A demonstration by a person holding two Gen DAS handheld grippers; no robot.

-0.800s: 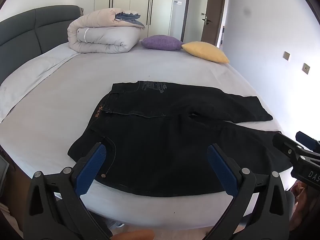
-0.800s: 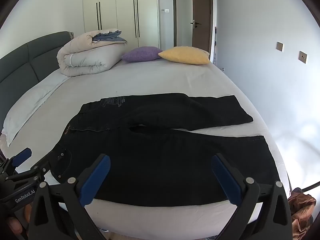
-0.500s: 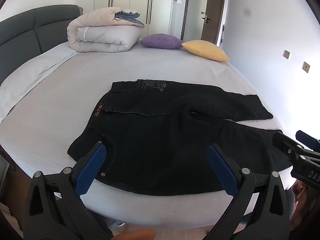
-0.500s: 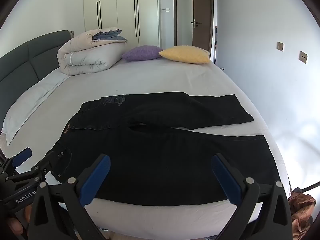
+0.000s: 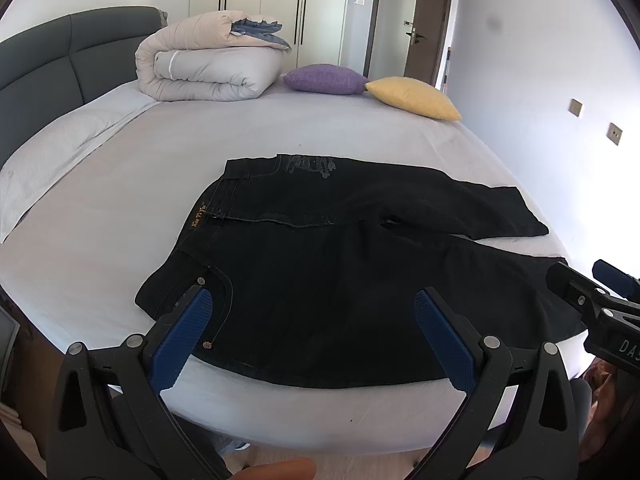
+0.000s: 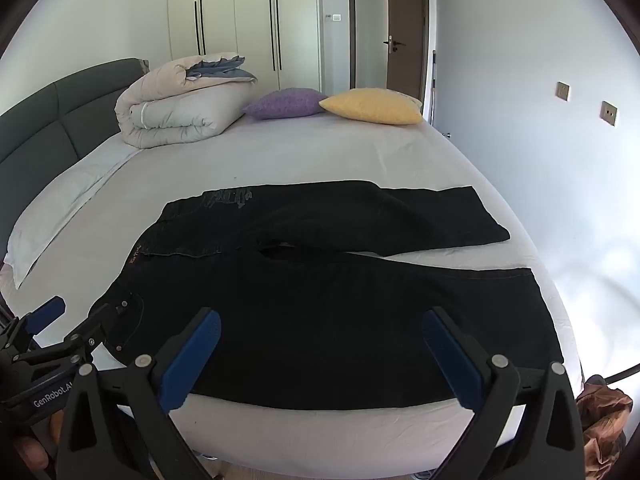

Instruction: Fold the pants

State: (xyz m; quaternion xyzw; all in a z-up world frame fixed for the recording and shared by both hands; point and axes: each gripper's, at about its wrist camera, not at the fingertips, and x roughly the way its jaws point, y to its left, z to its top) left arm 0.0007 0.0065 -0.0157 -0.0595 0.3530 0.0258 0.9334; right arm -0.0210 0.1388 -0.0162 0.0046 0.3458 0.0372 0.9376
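Note:
Black pants [image 5: 320, 264] lie flat on the white bed [image 5: 160, 152], waist to the left, both legs stretched to the right, the near leg along the bed's front edge. They also show in the right wrist view [image 6: 320, 300]. My left gripper [image 5: 312, 320] is open and empty, held above the front edge near the waist and pocket. My right gripper [image 6: 320, 340] is open and empty, held above the near leg. Each gripper shows at the edge of the other's view.
A rolled duvet [image 5: 208, 68], a purple cushion [image 5: 326, 79] and a yellow cushion [image 5: 412, 96] lie at the bed's far side. A dark headboard [image 5: 48, 64] is on the left. A brown bag [image 6: 604, 420] sits on the floor at the right.
Both grippers have risen and edged slightly forward over the pants. The pants have not moved.

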